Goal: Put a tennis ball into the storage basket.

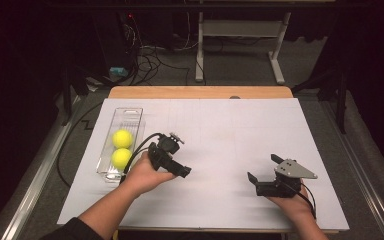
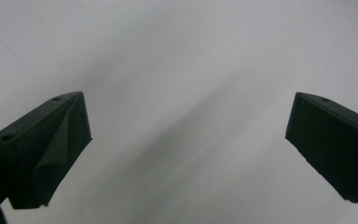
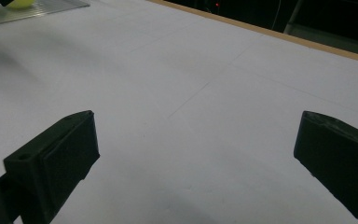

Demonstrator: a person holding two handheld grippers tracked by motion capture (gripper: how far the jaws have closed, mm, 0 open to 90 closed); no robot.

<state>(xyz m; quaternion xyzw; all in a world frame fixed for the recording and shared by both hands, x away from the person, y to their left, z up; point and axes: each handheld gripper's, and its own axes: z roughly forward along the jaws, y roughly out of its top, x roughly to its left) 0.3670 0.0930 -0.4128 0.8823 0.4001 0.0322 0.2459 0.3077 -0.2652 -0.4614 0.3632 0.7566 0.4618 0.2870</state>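
Two yellow balls [image 1: 122,138] [image 1: 121,158] lie in a clear plastic tray [image 1: 130,111] at the left of the white sheet [image 1: 220,125]. My left gripper [image 1: 169,160] is held just right of the tray, pointing down at the sheet. It is open and holds nothing. In the left gripper view, the left gripper [image 2: 189,116] has only bare white sheet between its jaws. My right gripper [image 1: 264,168] is low over the sheet at the front right, open and empty. In the right gripper view, the right gripper [image 3: 196,133] faces the far-off tray [image 3: 42,7] and a ball [image 3: 22,3].
The sheet covers a wooden table whose bare edge [image 1: 200,92] shows at the back. Beyond it the floor is dark, with cables [image 1: 150,57] and a white desk frame [image 1: 240,30]. A metal rail [image 1: 35,180] runs along the table's left side.
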